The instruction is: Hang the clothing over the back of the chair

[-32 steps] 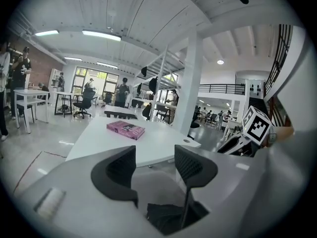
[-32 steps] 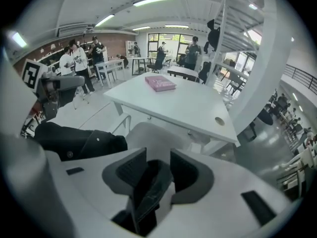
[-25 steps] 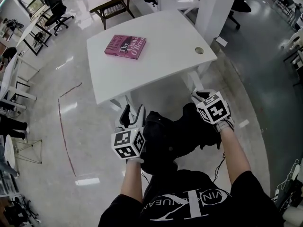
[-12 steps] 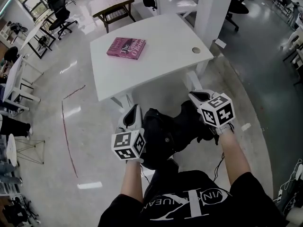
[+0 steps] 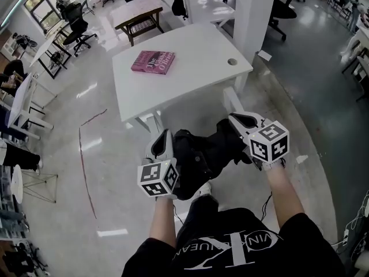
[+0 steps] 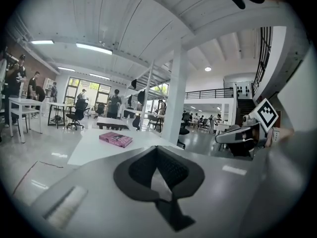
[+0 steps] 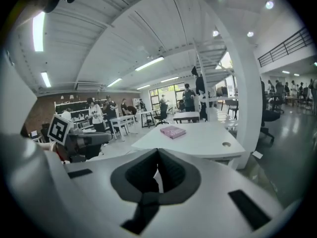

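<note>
A black piece of clothing (image 5: 203,153) hangs bunched between my two grippers, in front of the person's legs in the head view. My left gripper (image 5: 164,134) is shut on its left part. My right gripper (image 5: 235,119) is shut on its right part, its jaws having just closed on the cloth. In the left gripper view the left gripper (image 6: 157,157) has its pads together with a dark strip of cloth (image 6: 171,214) below them, and the right gripper (image 6: 241,133) shows with black cloth under it. The right gripper view shows the right gripper (image 7: 158,158) the same way. No chair back is in view.
A white table (image 5: 190,68) stands just ahead with a pink book (image 5: 153,61) on it. A white pillar (image 5: 253,10) rises at its right. A red line (image 5: 85,166) marks the floor at the left. Desks, office chairs and people fill the background.
Both grippers' jaws have shut on the black clothing. Both hands have risen and moved forward, lifting the clothing with them; the right one rose more.
</note>
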